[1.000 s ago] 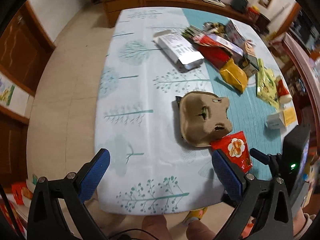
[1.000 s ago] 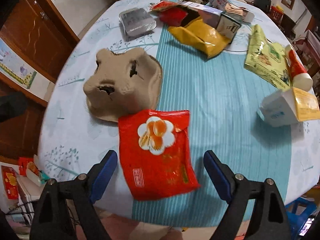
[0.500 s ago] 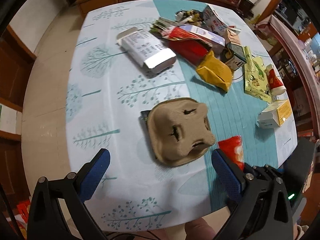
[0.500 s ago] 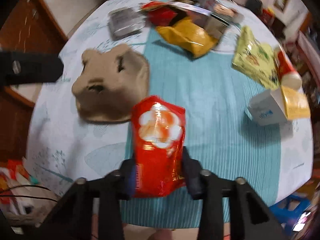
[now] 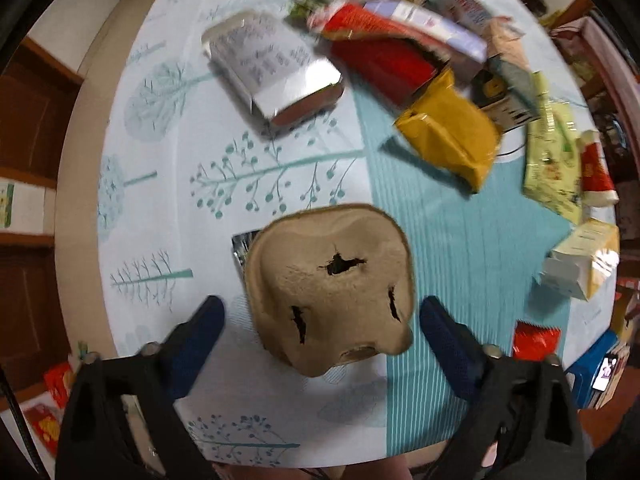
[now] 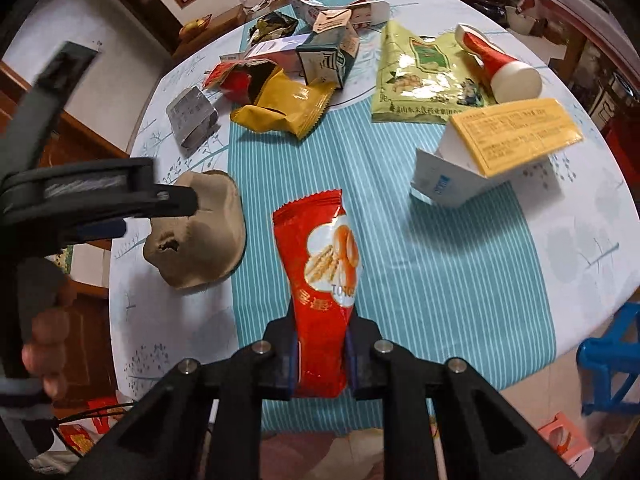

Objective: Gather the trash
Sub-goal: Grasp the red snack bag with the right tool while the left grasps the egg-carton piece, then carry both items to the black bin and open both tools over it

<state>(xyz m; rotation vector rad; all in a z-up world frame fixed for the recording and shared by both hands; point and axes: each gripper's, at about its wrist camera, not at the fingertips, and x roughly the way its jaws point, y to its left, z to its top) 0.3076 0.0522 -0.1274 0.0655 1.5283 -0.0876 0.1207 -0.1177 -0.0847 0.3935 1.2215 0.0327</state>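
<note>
A brown pulp egg carton piece (image 5: 332, 280) lies upside down on the tablecloth (image 5: 240, 184), over a bit of silver foil (image 5: 242, 246). My left gripper (image 5: 322, 320) points down over it with a blue pad on each side. Its jaws are closing, with a gap left on both sides. My right gripper (image 6: 320, 356) is closing tight on the lower end of a red snack wrapper (image 6: 324, 264) and holds it upright above the teal stripe. The right wrist view also shows the carton (image 6: 208, 236) under the left gripper's black frame (image 6: 100, 196).
Farther back lie a silver box (image 5: 276, 76), a yellow wrapper (image 5: 448, 140), a green packet (image 6: 424, 76), a red-and-white tube (image 6: 496, 64) and a white-and-yellow box (image 6: 496, 152). A blue stool (image 6: 612, 360) stands off the table's right edge.
My right gripper shut on the red wrapper and lifted it off the table. My left gripper moved over the carton and sank towards it, jaws narrowing slightly.
</note>
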